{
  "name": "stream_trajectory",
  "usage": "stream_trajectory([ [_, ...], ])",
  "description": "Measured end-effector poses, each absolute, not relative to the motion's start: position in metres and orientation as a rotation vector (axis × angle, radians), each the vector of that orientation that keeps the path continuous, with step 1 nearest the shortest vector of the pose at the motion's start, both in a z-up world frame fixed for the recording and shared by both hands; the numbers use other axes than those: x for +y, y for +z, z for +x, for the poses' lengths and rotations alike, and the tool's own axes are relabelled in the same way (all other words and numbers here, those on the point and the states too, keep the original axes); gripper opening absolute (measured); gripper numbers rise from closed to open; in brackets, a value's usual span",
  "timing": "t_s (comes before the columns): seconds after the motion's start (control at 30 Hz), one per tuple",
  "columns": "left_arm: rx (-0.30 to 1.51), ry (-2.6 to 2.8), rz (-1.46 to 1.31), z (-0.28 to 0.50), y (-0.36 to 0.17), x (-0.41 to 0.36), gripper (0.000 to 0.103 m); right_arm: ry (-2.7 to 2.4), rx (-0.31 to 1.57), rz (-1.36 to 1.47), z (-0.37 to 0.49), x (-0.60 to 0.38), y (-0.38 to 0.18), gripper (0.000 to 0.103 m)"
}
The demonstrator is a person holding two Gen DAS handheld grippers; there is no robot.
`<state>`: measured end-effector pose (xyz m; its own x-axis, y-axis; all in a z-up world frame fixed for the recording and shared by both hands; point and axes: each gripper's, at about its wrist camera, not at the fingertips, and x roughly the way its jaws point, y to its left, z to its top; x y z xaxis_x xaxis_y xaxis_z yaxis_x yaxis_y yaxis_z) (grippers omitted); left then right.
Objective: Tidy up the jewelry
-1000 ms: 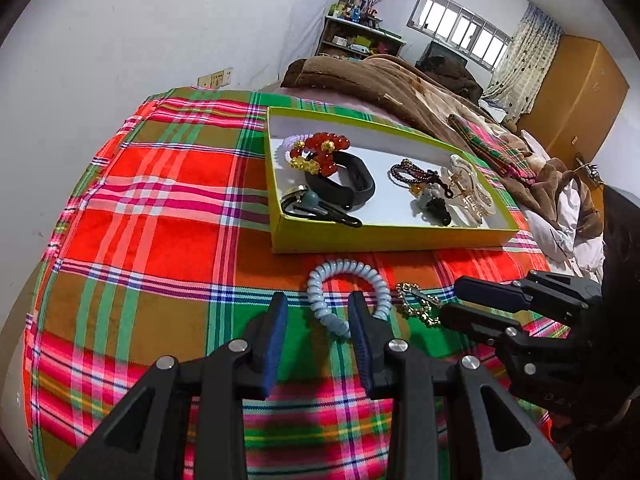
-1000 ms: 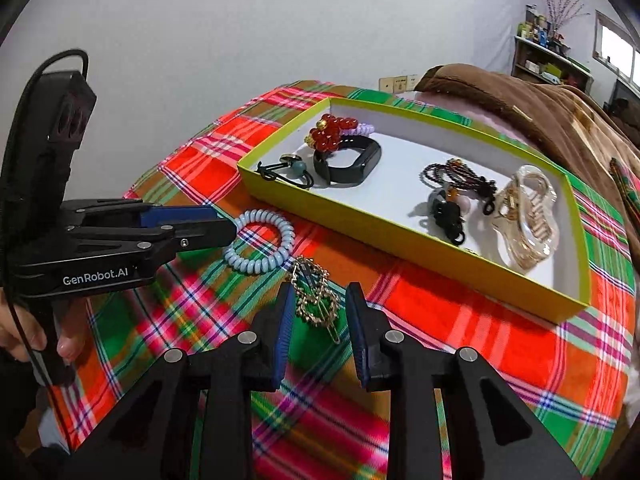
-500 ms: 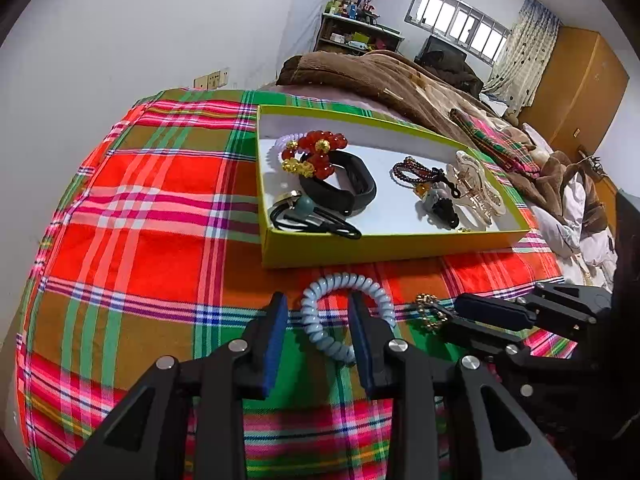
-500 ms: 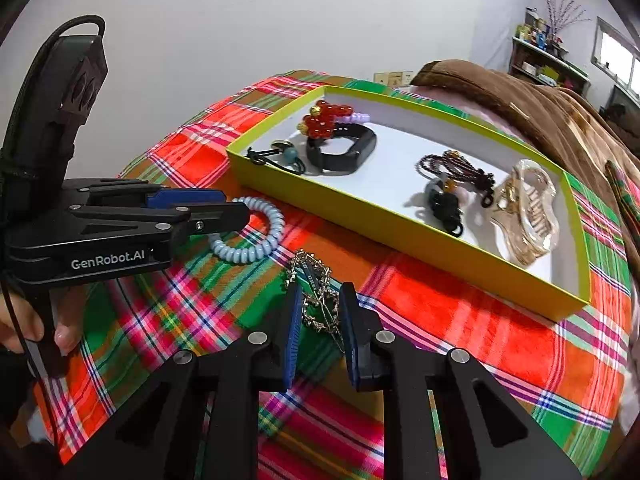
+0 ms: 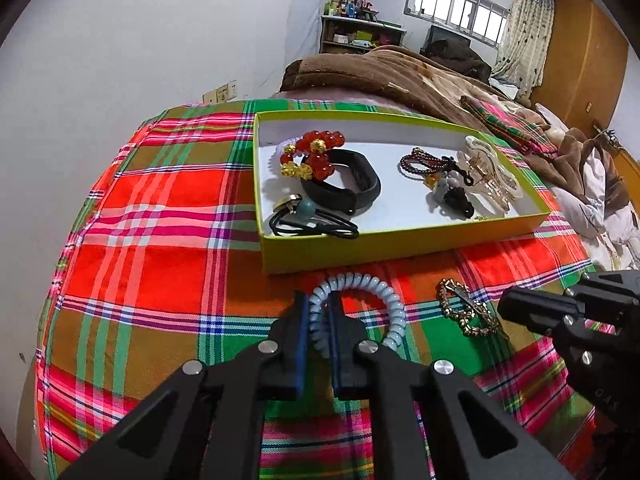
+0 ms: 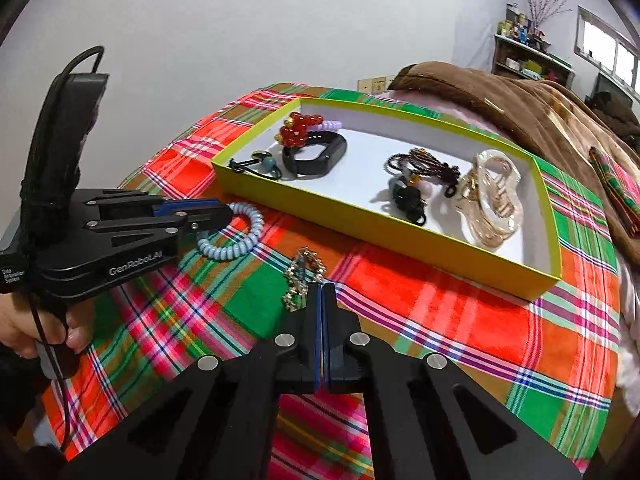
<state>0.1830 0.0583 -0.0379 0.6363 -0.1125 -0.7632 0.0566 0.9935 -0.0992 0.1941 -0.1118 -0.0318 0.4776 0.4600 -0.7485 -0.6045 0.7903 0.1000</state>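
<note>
Bright plaid cloth point(image 5: 168, 248) covers the bed. Left gripper point(image 5: 319, 312) is closing on the blue coil bracelet point(image 5: 394, 312); right gripper point(image 6: 319, 300) pinches the gold chain point(image 6: 300, 272), near the yellow box point(image 5: 400, 240)

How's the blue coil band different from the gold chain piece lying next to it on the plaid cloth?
The coil band is a pale blue spiral loop with an open middle; the gold chain piece is a narrow clump of metal links. The left claw is closing around the band's side, while the right claw is pinched shut at the chain's near end. Both lie on the plaid cloth, outside the green box.
</note>
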Motion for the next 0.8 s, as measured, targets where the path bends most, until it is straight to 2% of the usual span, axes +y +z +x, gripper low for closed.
stream_trajectory([
  [0.37,0.823,-0.121,-0.088,0.163,-0.022,0.061,0.009,0.694,0.856,-0.159,0.190,-0.117,-0.025,0.000],
  [0.4,0.819,-0.121,-0.088,0.161,-0.020,0.062,0.009,0.698,0.858,-0.162,0.190,-0.116,-0.026,0.002],
  [0.43,0.816,-0.121,-0.090,0.159,-0.019,0.062,0.009,0.701,0.858,-0.167,0.189,-0.115,-0.026,0.010],
  [0.5,0.813,-0.116,-0.093,0.159,-0.018,0.066,0.009,0.715,0.859,-0.174,0.186,-0.112,-0.027,0.015],
  [0.7,0.813,-0.105,-0.107,0.156,-0.019,0.073,0.009,0.731,0.871,-0.249,0.188,-0.094,-0.034,0.017],
  [0.8,0.812,-0.103,-0.116,0.155,-0.019,0.075,0.009,0.732,0.869,-0.289,0.191,-0.086,-0.037,0.031],
])
